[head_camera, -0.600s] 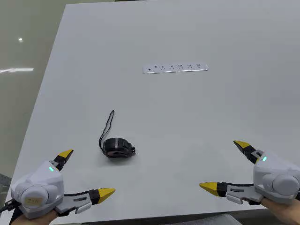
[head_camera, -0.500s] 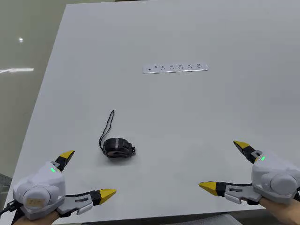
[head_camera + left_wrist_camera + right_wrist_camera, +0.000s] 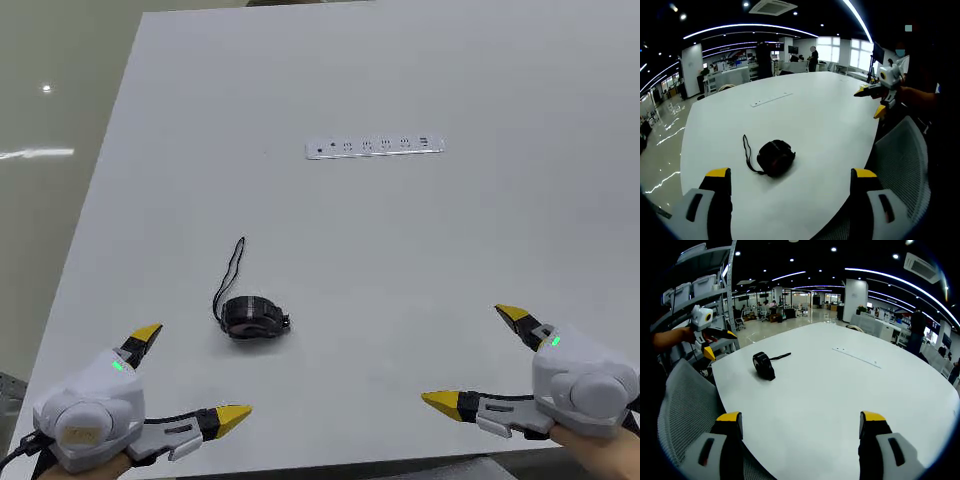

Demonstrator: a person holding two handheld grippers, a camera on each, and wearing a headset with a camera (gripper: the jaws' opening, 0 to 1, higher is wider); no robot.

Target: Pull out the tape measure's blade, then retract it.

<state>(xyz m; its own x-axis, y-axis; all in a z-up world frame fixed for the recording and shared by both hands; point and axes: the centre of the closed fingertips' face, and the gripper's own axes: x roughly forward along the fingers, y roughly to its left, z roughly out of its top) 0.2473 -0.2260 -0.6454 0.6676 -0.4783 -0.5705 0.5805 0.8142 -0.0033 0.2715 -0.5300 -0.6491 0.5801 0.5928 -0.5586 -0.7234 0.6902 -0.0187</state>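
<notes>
Black tape measure (image 3: 252, 316) sits lower left, untouched, blade apparently in — my left gripper (image 3: 191, 372) and right gripper (image 3: 475, 356) have barely drifted, both spread; pull not begun.

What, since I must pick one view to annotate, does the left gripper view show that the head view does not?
Left gripper view: ceiling lights, distant people and a mesh chair. Head view: from above, the white housing and green light of the left hand-held gripper. Both: the tape measure lying on the white table with no blade drawn out, the power strip, and the open right hand-held gripper.
</notes>
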